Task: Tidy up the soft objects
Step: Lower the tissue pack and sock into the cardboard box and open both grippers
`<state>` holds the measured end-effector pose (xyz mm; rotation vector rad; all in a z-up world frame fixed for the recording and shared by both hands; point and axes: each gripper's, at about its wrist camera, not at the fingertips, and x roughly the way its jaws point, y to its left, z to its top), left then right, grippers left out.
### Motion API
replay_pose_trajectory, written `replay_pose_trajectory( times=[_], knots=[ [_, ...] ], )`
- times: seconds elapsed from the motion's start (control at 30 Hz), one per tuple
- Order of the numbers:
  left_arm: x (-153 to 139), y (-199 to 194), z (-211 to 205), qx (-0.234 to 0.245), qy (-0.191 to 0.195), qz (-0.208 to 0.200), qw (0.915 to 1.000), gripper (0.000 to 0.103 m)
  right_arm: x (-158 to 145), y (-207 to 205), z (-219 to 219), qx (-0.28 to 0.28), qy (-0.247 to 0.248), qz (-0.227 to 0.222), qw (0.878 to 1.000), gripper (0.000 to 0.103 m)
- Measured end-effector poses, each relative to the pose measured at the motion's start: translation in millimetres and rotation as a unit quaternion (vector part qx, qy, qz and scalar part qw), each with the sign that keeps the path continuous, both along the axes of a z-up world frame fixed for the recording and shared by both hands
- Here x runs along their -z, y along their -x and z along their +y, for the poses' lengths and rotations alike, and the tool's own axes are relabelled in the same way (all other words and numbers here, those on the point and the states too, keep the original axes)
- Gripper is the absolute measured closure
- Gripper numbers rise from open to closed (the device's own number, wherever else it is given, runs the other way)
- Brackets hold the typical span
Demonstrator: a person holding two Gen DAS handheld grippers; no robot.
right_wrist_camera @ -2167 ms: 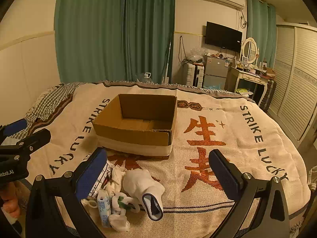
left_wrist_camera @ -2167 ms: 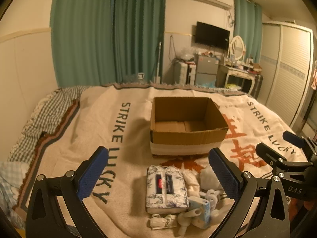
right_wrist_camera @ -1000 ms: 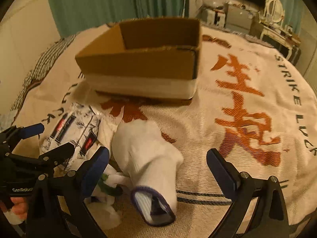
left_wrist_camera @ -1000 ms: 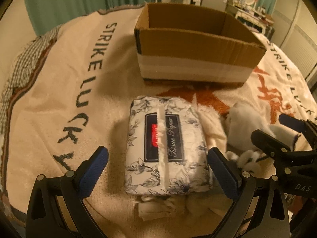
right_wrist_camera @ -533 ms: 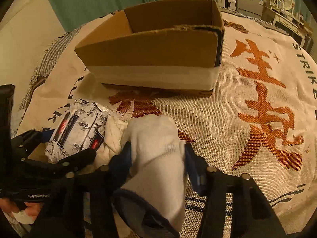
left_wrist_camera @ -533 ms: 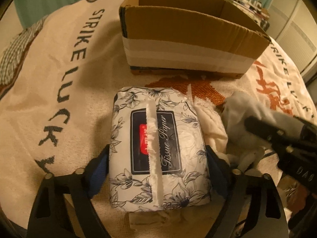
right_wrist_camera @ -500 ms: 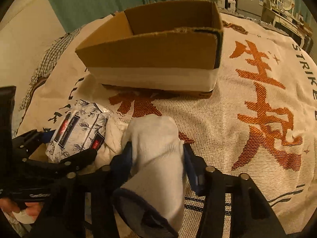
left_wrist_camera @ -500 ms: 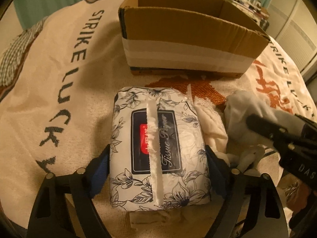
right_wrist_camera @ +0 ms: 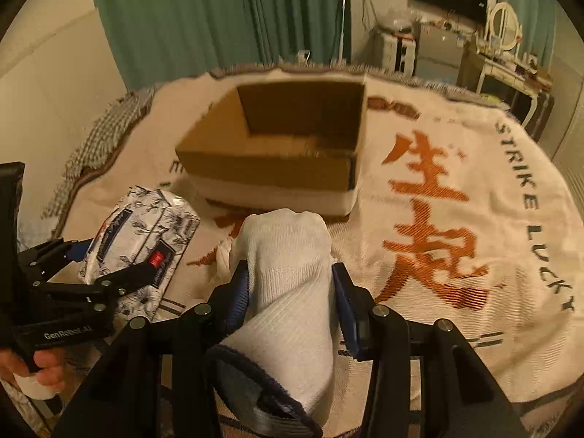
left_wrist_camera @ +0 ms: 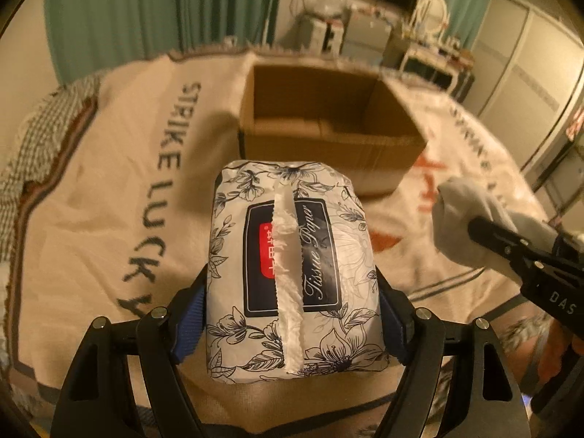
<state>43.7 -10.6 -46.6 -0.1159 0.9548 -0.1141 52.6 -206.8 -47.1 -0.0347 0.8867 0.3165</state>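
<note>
My left gripper (left_wrist_camera: pixel 290 323) is shut on a floral tissue pack (left_wrist_camera: pixel 292 266) and holds it lifted above the blanket, in front of the open cardboard box (left_wrist_camera: pixel 325 135). The pack also shows in the right wrist view (right_wrist_camera: pixel 142 241), with the left gripper (right_wrist_camera: pixel 106 266) around it. My right gripper (right_wrist_camera: pixel 290 299) is shut on a white rolled sock with a dark cuff (right_wrist_camera: pixel 288 284), lifted in front of the box (right_wrist_camera: pixel 277 146). The sock also shows at the right of the left wrist view (left_wrist_camera: pixel 474 222). The box looks empty inside.
The bed is covered by a cream blanket (right_wrist_camera: pixel 456 219) with orange characters and "STRIKE LUCKY" lettering. Green curtains (right_wrist_camera: pixel 219 14) hang behind. A dresser, TV and wardrobe stand at the back right. A checked sheet (left_wrist_camera: pixel 33 127) shows at the left edge.
Both grippers have lifted off the blanket, the left with the tissue pack and the right with the sock. The box interior has come into view; the pile below has dropped out of sight.
</note>
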Motion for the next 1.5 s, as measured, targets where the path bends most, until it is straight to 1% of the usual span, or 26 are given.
replay_pose_trajectory(
  times=[0.17,0.27,0.33,0.4,0.47,0.53,0.63,0.67,0.7,0.77,0.87,0.93,1.03,1.13,1.17,1.23,1.3,1.4,1.43,1.5],
  knots=[
    [-39,-5,9,0.001,0.023,-0.043,0.9988,0.025,-40,4,-5,0.011,-0.027,-0.037,0.999,0.059],
    [-60,-25,12,-0.004,0.030,-0.064,0.9975,0.025,-60,-7,0,0.005,-0.037,-0.057,0.998,0.060],
    [-72,-44,14,-0.002,0.038,-0.077,0.9963,0.025,-70,-21,2,0.005,-0.045,-0.068,0.997,0.060],
    [-78,-65,16,-0.002,0.036,-0.085,0.9958,0.025,-80,-41,4,0.008,-0.056,-0.077,0.995,0.060],
    [-80,-91,18,-0.005,0.029,-0.090,0.9955,0.025,-87,-70,7,0.015,-0.067,-0.084,0.994,0.060],
    [-77,-116,20,-0.003,0.031,-0.092,0.9953,0.025,-89,-93,10,0.017,-0.072,-0.085,0.994,0.060],
    [-67,-153,16,0.012,0.033,-0.092,0.9951,0.025,-81,-135,20,0.006,-0.067,-0.079,0.995,0.060],
    [-63,-163,15,0.019,0.032,-0.092,0.9951,0.025,-75,-154,24,0.004,-0.062,-0.074,0.995,0.060],
    [-55,-174,13,0.024,0.029,-0.091,0.9952,0.025,-69,-163,24,0.003,-0.062,-0.068,0.996,0.060],
    [-37,-197,10,0.035,0.026,-0.078,0.9960,0.025,-53,-189,24,0.008,-0.062,-0.050,0.997,0.060],
    [-15,-216,3,0.041,0.026,-0.059,0.9971,0.025,-24,-218,22,0.015,-0.052,-0.029,0.998,0.060],
    [-1,-227,-1,0.046,0.021,-0.049,0.9975,0.025,-9,-229,21,0.016,-0.048,-0.017,0.999,0.060],
    [11,-234,-6,0.050,0.007,-0.048,0.9976,0.022,7,-240,17,0.023,-0.050,-0.005,0.998,0.059],
    [17,-235,-11,0.047,0.010,-0.039,0.9981,0.019,14,-248,12,0.034,-0.063,0.009,0.997,0.054],
    [17,-233,-11,0.046,0.012,-0.039,0.9981,0.018,14,-249,11,0.036,-0.066,0.010,0.997,0.051],
    [12,-229,-13,0.047,0.009,-0.042,0.9980,0.018,10,-246,7,0.046,-0.068,-0.001,0.997,0.037],
    [3,-225,-14,0.042,-0.002,-0.046,0.9981,0.018,0,-241,4,0.052,-0.076,-0.009,0.996,0.032],
    [-22,-212,-10,0.034,0.001,-0.058,0.9978,0.018,-29,-225,0,0.055,-0.078,-0.026,0.995,0.030],
    [-38,-204,-8,0.030,0.005,-0.066,0.9974,0.018,-37,-220,0,0.056,-0.076,-0.031,0.995,0.030],
    [-64,-190,-6,0.026,0.005,-0.081,0.9963,0.018,-70,-201,-3,0.055,-0.073,-0.052,0.994,0.030]
  ],
)
